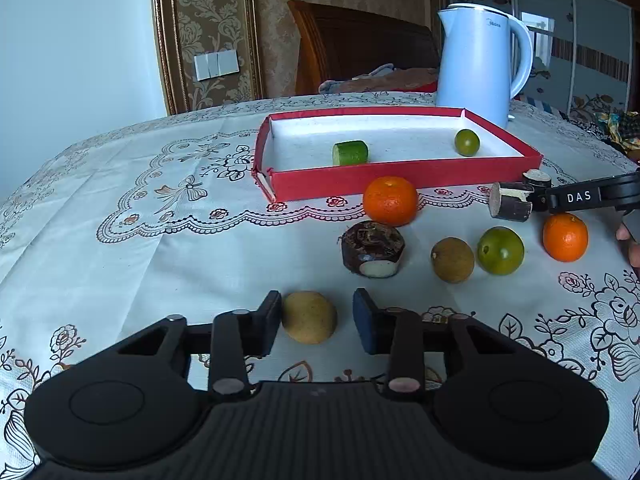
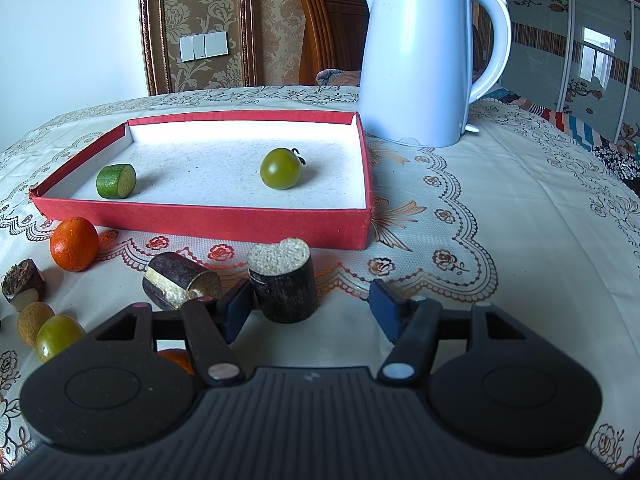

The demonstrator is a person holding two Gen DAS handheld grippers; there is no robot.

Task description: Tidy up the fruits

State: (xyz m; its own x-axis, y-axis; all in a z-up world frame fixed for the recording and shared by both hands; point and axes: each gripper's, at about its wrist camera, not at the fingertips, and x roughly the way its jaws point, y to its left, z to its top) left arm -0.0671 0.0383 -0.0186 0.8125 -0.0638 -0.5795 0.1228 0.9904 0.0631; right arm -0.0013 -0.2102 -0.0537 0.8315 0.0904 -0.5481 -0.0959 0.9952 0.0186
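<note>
In the left wrist view my left gripper stands low over the tablecloth, open around a small tan round fruit. The left pad touches the fruit and a gap shows at the right pad. My right gripper is open around an upright dark sugar cane piece, which sits by the left pad and well clear of the right one. The red tray beyond holds a cucumber piece and a green round fruit.
Loose on the cloth lie two oranges, a dark brown chunk, a brown fruit, a green fruit and a lying cane piece. A pale blue kettle stands behind the tray's right corner.
</note>
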